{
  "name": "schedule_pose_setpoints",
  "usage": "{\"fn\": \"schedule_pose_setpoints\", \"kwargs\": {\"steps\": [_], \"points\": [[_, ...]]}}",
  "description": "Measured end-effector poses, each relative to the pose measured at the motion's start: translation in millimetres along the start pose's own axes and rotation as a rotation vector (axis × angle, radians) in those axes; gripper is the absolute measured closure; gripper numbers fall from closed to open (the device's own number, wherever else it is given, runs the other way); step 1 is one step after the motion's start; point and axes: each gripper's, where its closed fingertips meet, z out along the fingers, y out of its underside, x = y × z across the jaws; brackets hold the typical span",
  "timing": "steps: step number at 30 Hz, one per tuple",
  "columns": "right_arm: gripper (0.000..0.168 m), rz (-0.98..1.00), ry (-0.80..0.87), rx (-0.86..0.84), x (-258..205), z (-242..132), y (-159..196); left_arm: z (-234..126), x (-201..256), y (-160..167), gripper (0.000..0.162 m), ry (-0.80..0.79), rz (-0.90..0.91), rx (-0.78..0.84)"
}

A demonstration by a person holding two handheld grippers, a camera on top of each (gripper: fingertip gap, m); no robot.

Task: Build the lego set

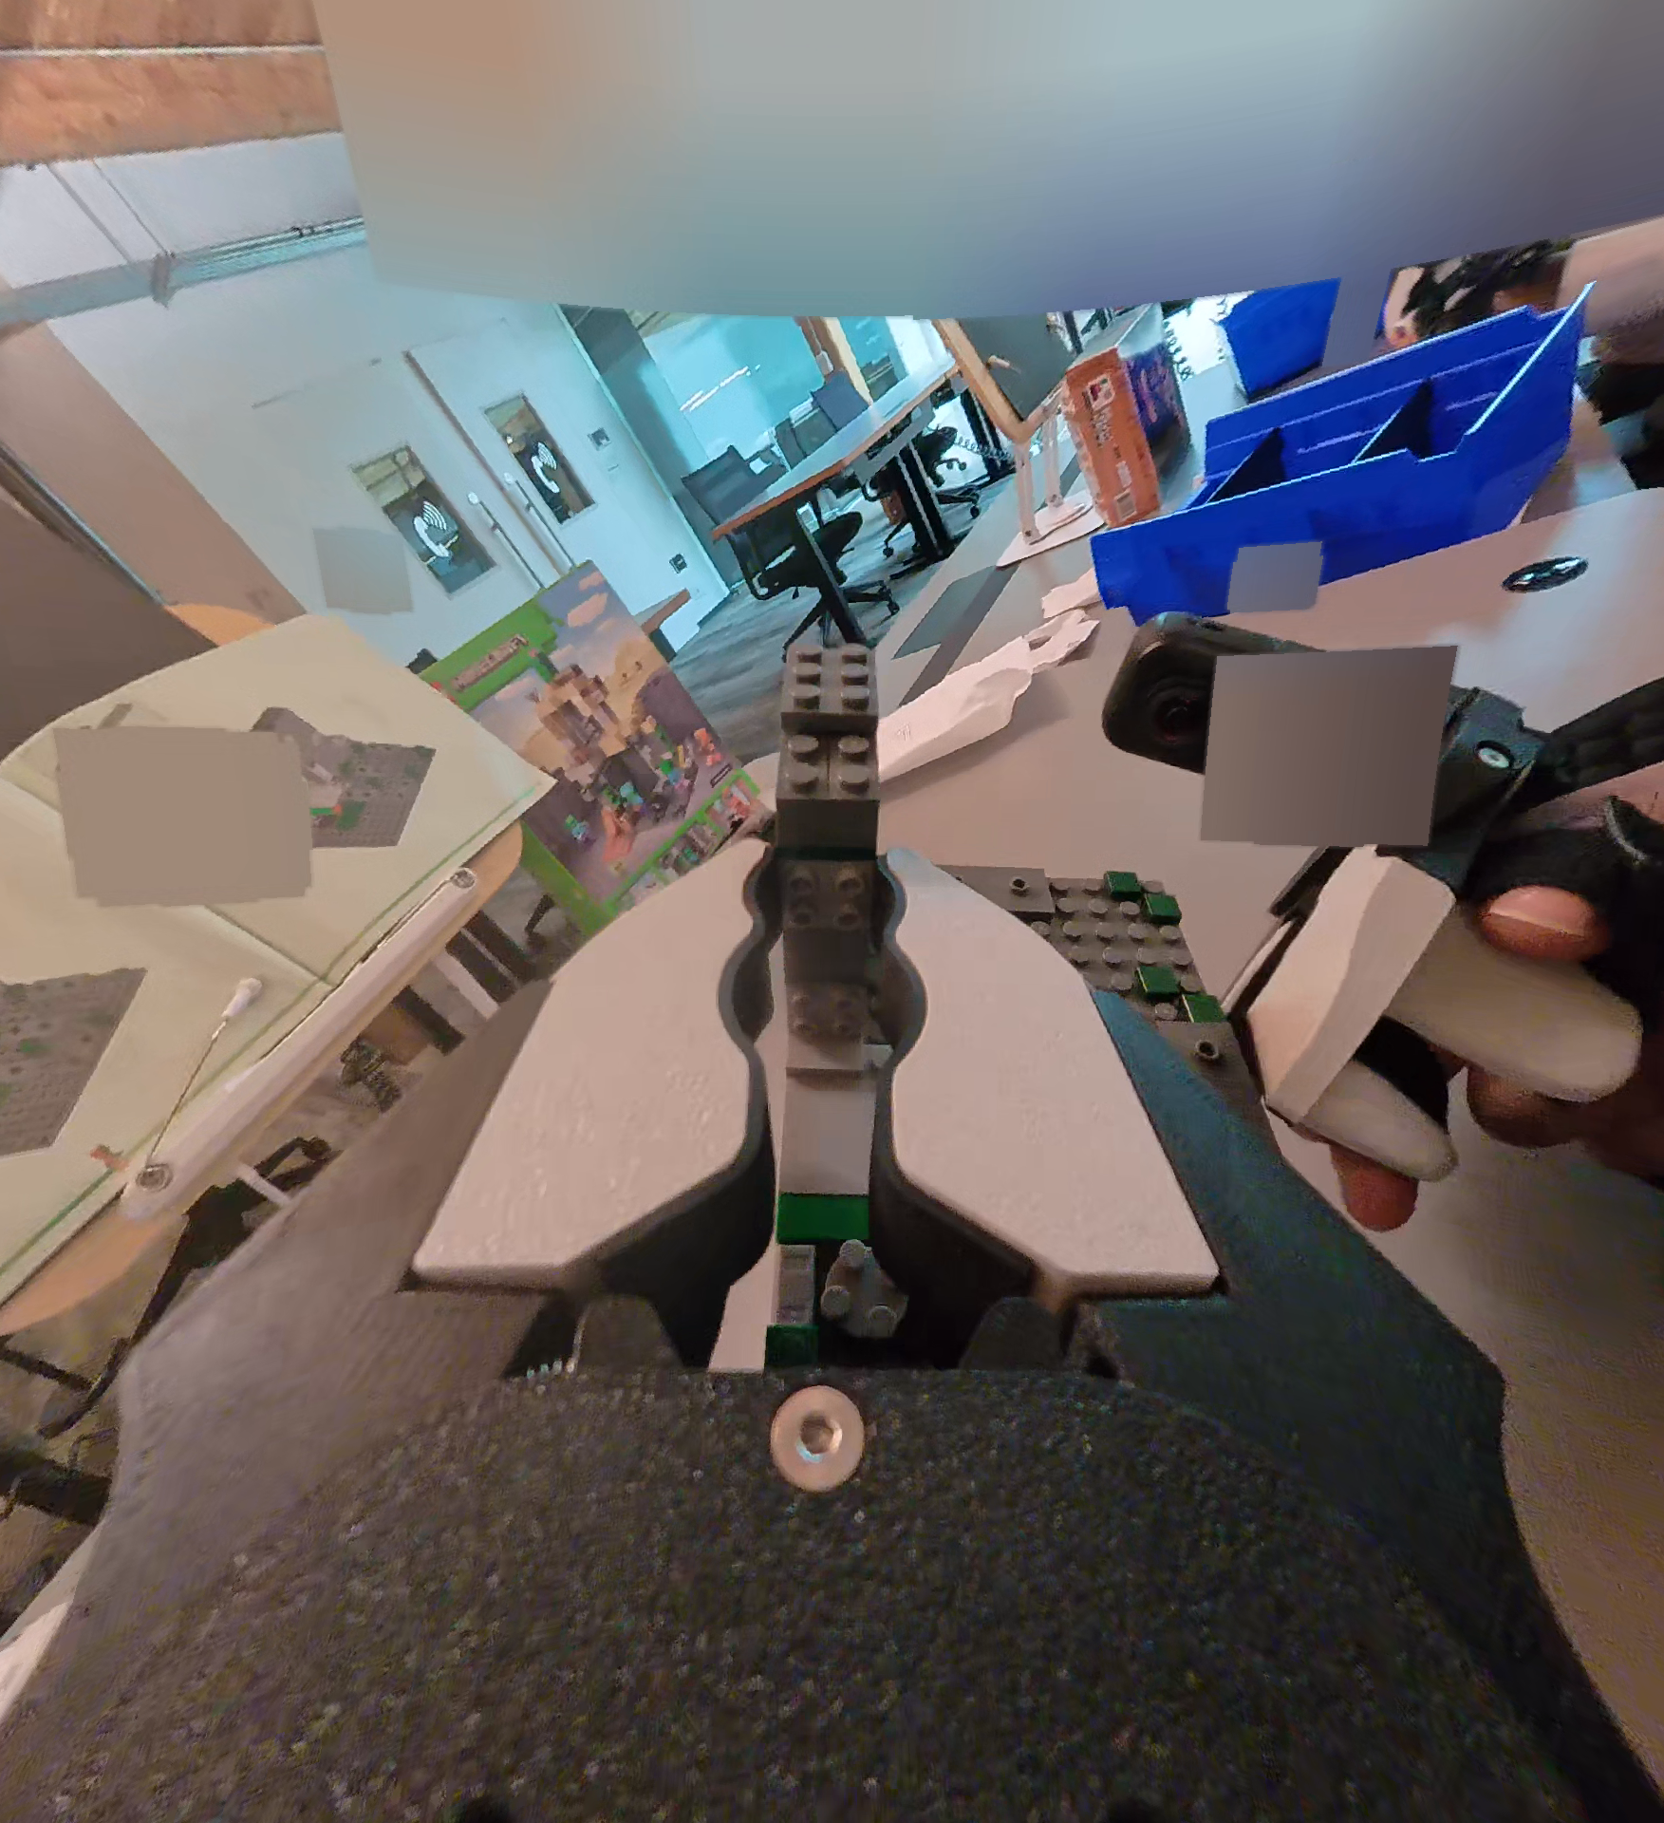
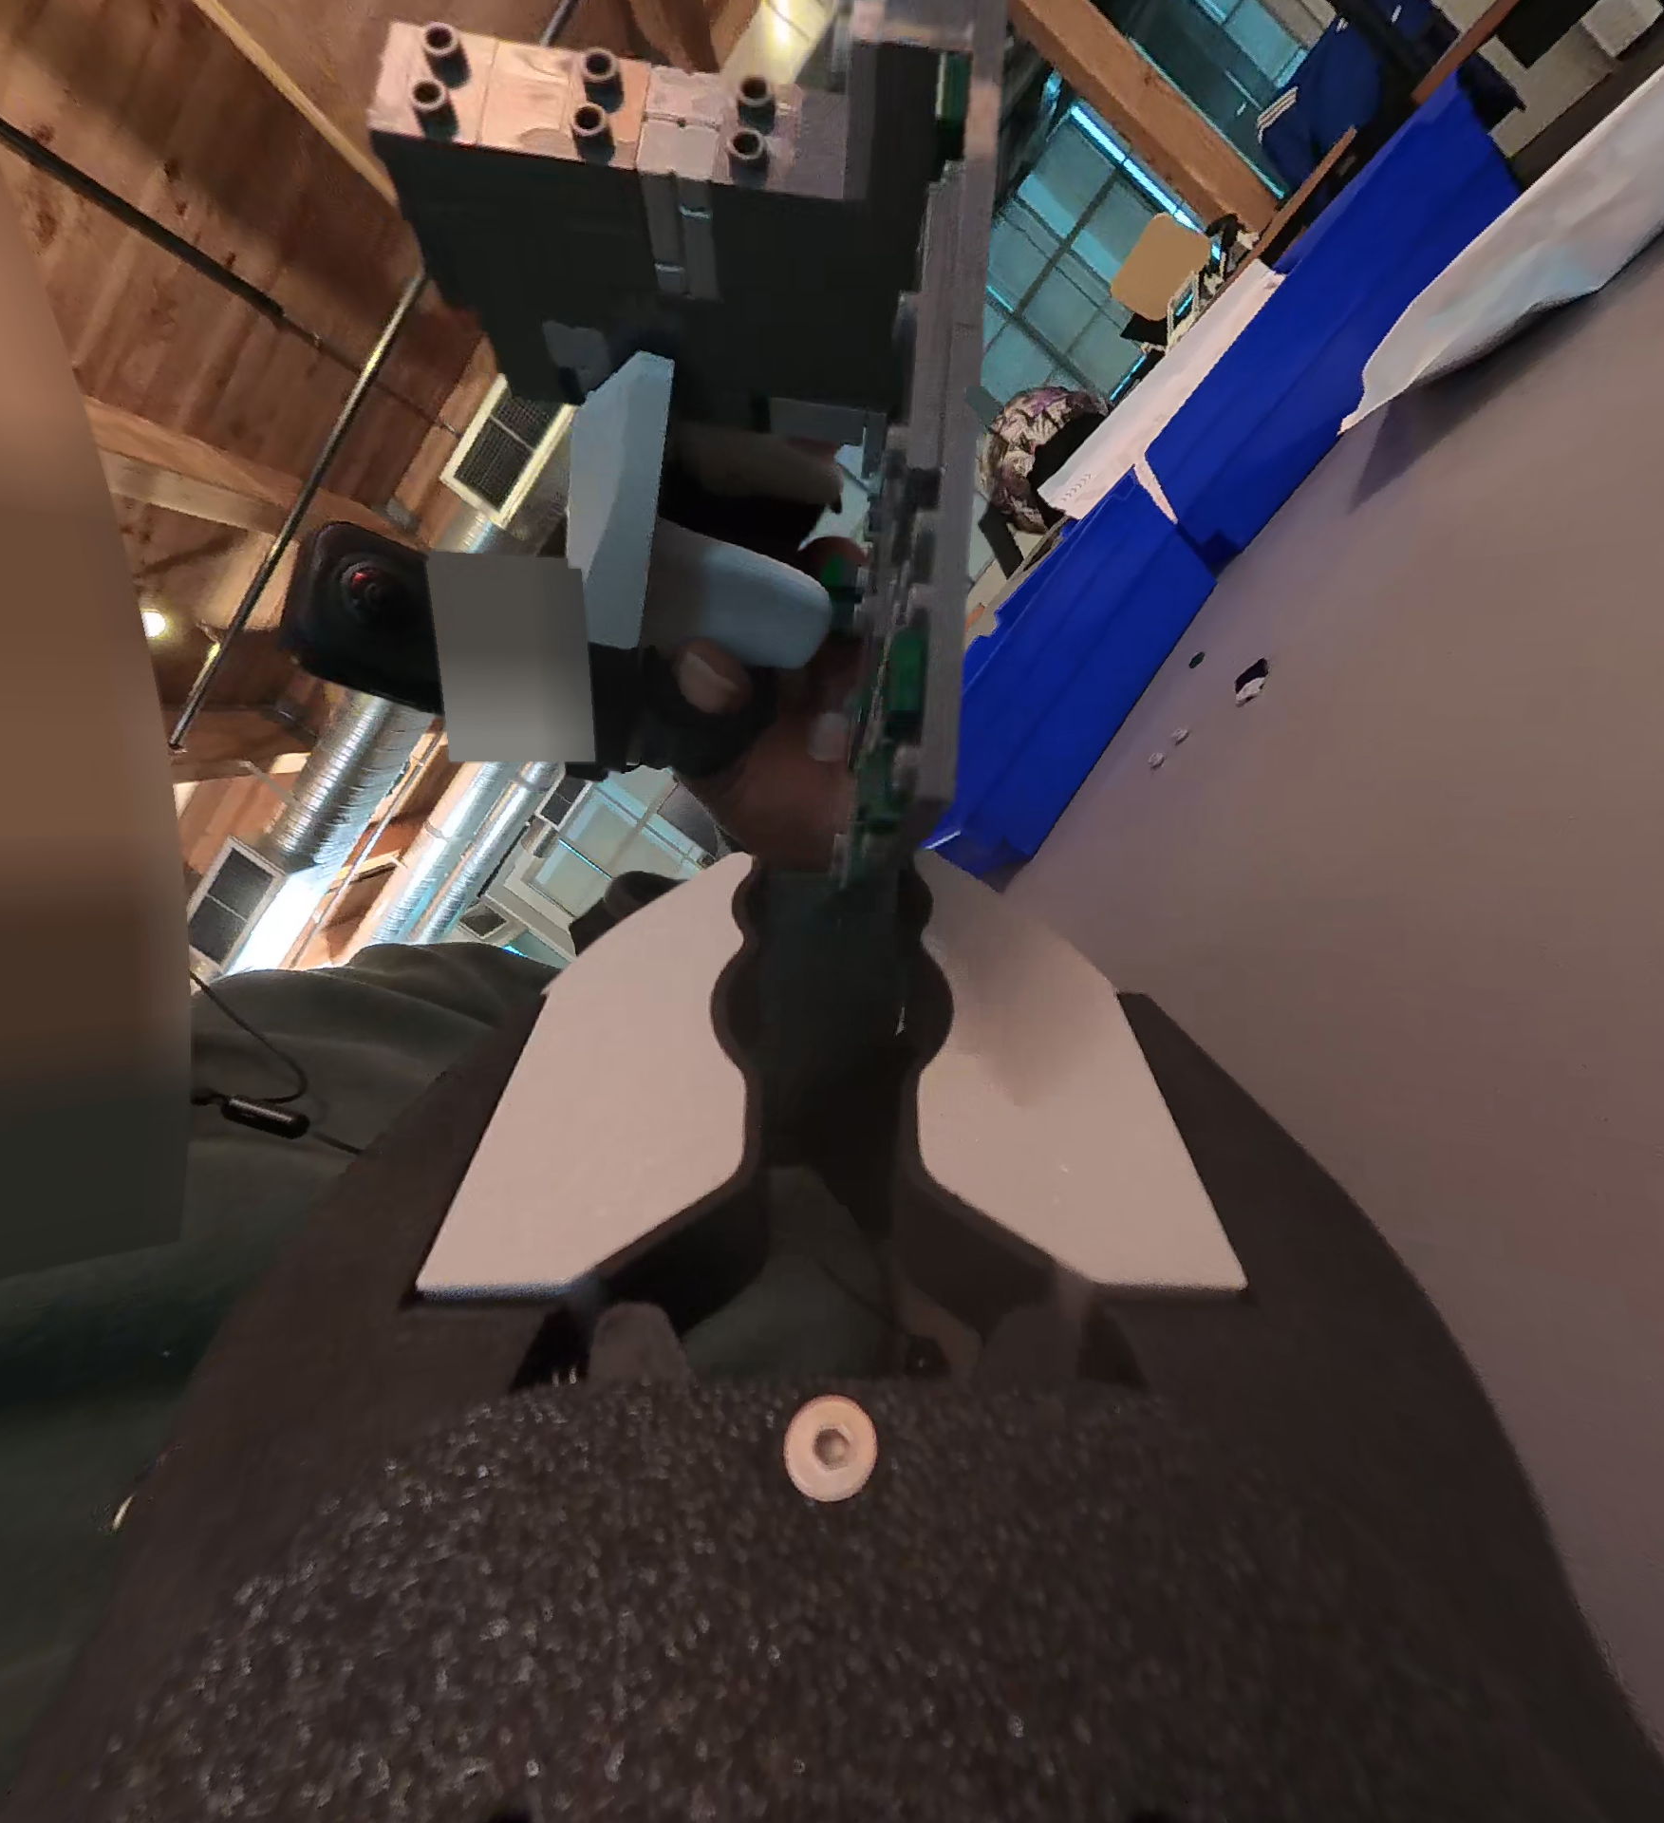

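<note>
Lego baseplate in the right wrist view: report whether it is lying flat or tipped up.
Tipped up on edge. The baseplate stands nearly vertical, off the grey table, its lower edge clamped in the right hand-held gripper; the dark brick tower juts out sideways.

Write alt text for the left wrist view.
The left tongs are shut on a dark grey brick tower rising from a studded grey baseplate. To the right, a hand holds the other gripper; behind lie an open instruction booklet, the set's box and a blue bin.
</note>
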Motion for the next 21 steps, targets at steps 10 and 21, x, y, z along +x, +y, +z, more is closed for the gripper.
{"fn": "schedule_pose_setpoints", "kwargs": {"steps": [10, 21], "points": [[0.160, 0.038, 0.095, 0.042, 16.8, -1.2, -5.8, 5.4, -1.0, 14.2, 0.145, -0.007, -0.061, -0.031], [0.128, -0.015, 0.124, 0.017, 8.7, -5.2, -13.4, -6.6, -9.3, 6.8, 0.145, -0.013, -0.139, 0.111]]}}
